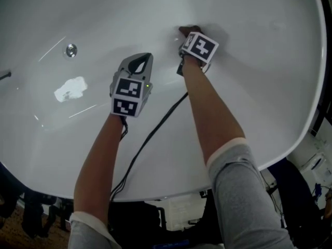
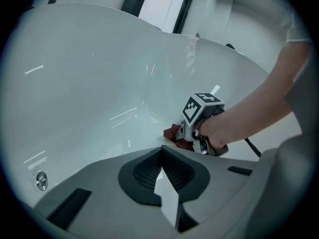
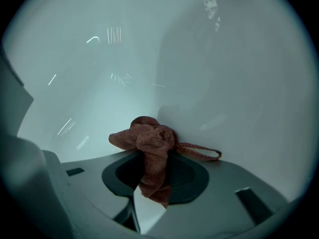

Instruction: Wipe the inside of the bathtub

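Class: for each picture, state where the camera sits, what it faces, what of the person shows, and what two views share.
Head view: head-mounted, facing down into the bathtub; both forearms, left gripper, right gripper.
Left gripper view: on it, facing across the bathtub; right hand.
Right gripper view: on it, facing the bathtub wall; cloth in fingers, no body.
Both gripper views share the cloth.
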`<state>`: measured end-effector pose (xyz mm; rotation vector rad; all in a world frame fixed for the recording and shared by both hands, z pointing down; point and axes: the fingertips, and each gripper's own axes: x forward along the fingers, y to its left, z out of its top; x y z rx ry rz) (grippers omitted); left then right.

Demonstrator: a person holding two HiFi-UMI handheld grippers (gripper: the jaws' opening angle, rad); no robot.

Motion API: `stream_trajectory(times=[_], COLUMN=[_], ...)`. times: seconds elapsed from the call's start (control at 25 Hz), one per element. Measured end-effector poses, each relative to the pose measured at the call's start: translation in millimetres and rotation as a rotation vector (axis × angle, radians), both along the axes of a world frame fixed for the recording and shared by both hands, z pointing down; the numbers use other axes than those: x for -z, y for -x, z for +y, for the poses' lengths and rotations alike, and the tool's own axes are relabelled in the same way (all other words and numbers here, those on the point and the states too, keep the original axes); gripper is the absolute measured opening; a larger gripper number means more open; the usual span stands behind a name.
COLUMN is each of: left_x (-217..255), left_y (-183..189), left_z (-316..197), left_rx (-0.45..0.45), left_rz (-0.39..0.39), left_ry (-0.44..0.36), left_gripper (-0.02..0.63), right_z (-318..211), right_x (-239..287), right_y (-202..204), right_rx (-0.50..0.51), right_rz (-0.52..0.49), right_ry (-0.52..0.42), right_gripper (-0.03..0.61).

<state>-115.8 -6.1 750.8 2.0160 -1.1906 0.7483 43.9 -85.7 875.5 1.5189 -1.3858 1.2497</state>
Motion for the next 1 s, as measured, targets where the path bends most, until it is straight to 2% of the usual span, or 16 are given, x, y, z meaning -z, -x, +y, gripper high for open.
stream_trajectory(times=[0.08,0.16,0.28,0.44,0.6,0.84,1.0], left_x=[3.4,9.4,20.1,37.5,51.2,61.3,68.4], left_y=[-2.0,-4.8,-11.6,-23.3,-27.0,-31.8,-35.7], left_z=[3.7,4.5,4.2,-3.9,-14.3,-20.5,-19.2], left_rx=[-0.007,-0.014,-0.026,-0.047,-0.053,-0.054,-0.056], left_rz=[-0.002,0.0,0.004,0.009,0.012,0.004,0.002], left_ry=[0.004,0.003,0.001,-0.017,-0.037,-0.041,-0.034], left_gripper=[0.008,0.007,0.008,0.007,0.007,0.007,0.007], right_z=[8.4,23.9,55.9,77.1,62.1,14.1,26.3], right_x=[6.4,11.5,18.3,25.4,34.7,58.8,70.1], right_y=[-3.6,-22.8,-32.6,-67.2,-69.3,-53.6,-64.6], right_rx=[-0.018,-0.031,-0.124,-0.183,-0.265,-0.268,-0.277], right_rz=[-0.005,0.046,0.015,0.094,0.071,0.008,0.015], right_ry=[0.002,0.019,0.061,0.073,0.057,-0.013,-0.016], right_gripper=[0.127,0.127,0.126,0.126,0.124,0.124,0.124])
